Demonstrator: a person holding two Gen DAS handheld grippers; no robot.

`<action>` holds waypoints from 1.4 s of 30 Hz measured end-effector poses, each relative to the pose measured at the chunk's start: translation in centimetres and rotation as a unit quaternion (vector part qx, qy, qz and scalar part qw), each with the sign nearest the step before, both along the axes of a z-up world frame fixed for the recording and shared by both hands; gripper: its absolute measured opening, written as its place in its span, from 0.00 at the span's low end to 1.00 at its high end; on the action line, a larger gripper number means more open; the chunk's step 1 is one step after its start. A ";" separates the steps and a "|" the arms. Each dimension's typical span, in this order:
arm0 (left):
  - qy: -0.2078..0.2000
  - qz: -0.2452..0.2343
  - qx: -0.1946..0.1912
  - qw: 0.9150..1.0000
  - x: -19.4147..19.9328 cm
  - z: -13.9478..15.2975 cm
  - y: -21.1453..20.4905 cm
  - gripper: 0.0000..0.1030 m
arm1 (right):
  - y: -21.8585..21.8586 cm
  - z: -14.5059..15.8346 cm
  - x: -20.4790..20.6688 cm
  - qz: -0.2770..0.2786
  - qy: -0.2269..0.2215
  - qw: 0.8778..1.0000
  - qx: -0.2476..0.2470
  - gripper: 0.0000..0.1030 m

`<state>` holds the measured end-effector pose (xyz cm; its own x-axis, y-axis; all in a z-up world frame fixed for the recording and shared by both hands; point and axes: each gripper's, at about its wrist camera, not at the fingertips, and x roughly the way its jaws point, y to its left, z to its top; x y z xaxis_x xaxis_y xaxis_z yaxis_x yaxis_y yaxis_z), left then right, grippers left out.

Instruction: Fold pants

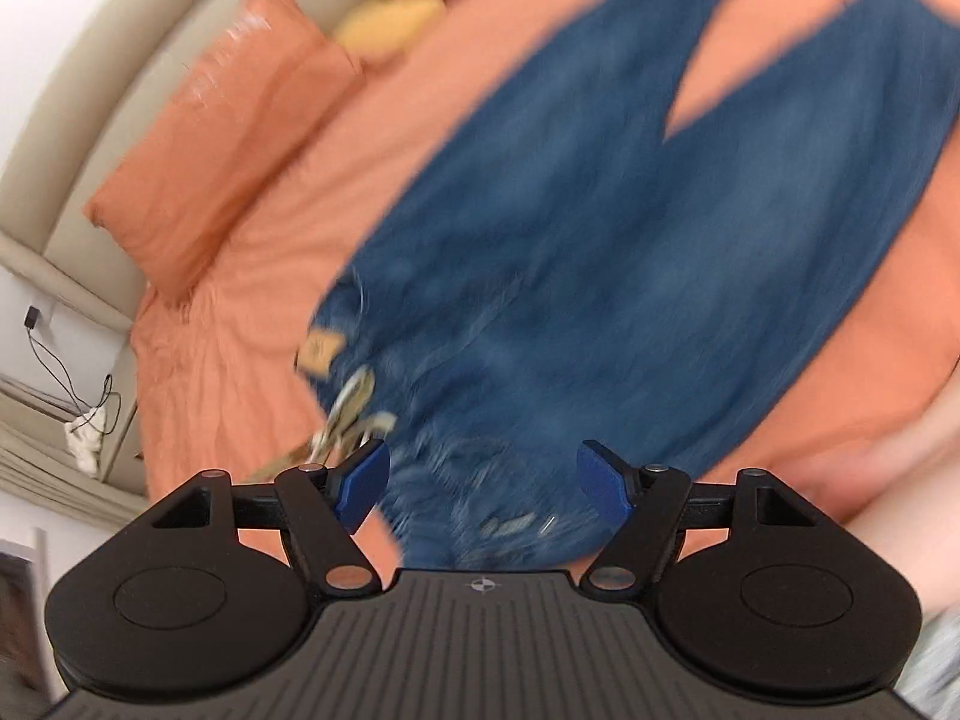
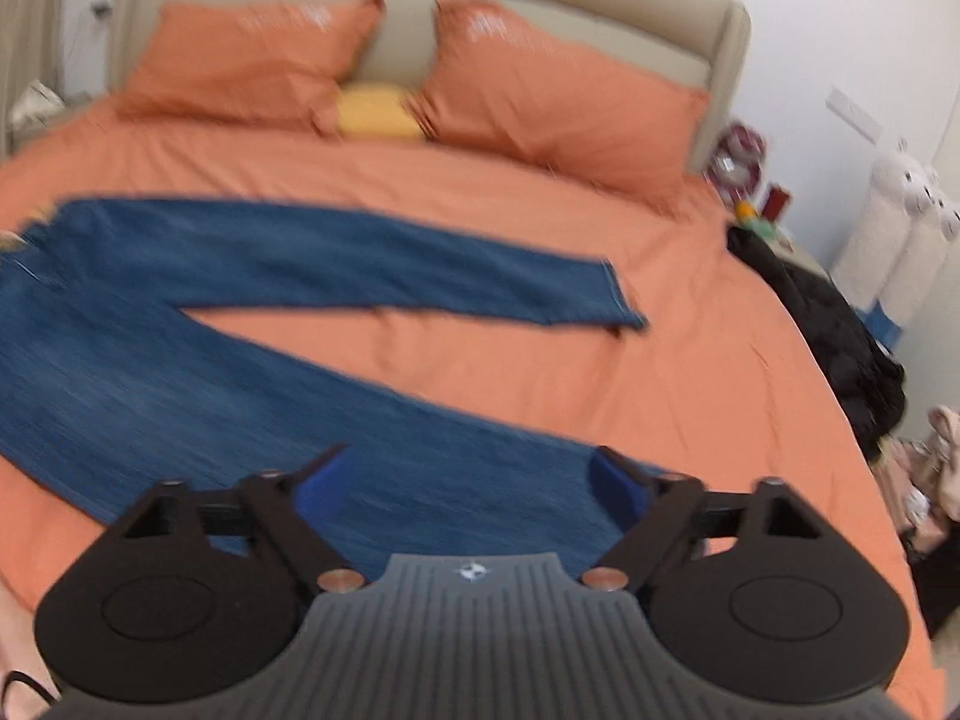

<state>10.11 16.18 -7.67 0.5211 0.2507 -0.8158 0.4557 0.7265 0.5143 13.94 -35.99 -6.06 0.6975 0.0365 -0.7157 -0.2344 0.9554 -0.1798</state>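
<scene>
Looking along the left gripper (image 1: 483, 480), its blue pads stand spread with nothing pinched, poised above the waistband end of the jeans (image 1: 600, 210), which lie flat and unfolded on the orange bedspread (image 1: 252, 300). Both legs fan away toward the far side, parted in a V. A tan label and what looks like a bunch of keys (image 1: 351, 408) hang at the waist, though blur makes that uncertain. An orange pillow (image 1: 222, 138) and a yellow cushion (image 1: 390, 18) sit clear of the cloth.

From the right gripper (image 2: 474, 483), fingers likewise apart and empty, the near leg's hem lies just under the pads. The jeans (image 2: 180, 330) stretch leftward, so no fold appears made yet; every fold seems left to do. Dark clothing (image 2: 828, 324) is heaped at the bed's right edge, well apart from the legs.
</scene>
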 end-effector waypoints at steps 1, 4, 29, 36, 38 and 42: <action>0.015 -0.005 0.011 1.000 0.4 -0.8 0.5 0.81 | -0.8 -0.7 0.8 -0.005 0.010 1.000 -0.004 0.66; 0.065 -0.019 0.037 0.997 1.4 -3.0 1.9 0.81 | -3.1 -2.8 2.4 -0.016 0.047 0.999 -0.005 0.59; 0.036 0.007 0.083 0.996 0.9 -10.8 1.9 0.17 | -6.9 -12.7 4.6 0.161 0.245 0.946 -0.136 0.55; -0.038 0.092 0.035 0.994 2.3 -7.1 0.9 0.09 | -6.3 -14.8 3.4 0.191 0.220 0.945 -0.150 0.50; -0.056 0.111 0.022 0.992 2.2 -6.4 0.9 0.08 | -6.3 -14.9 2.9 0.192 0.208 0.948 -0.145 0.23; -0.081 0.145 -0.003 0.986 2.3 -5.0 1.4 0.08 | -6.7 -13.6 1.4 0.177 0.155 0.961 -0.146 0.03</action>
<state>12.42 17.62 -12.65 0.5513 0.4039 -0.7300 0.1416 0.8170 0.5590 15.34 -42.71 -19.62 0.4298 -0.0027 -0.9029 -0.6204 0.7257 -0.2975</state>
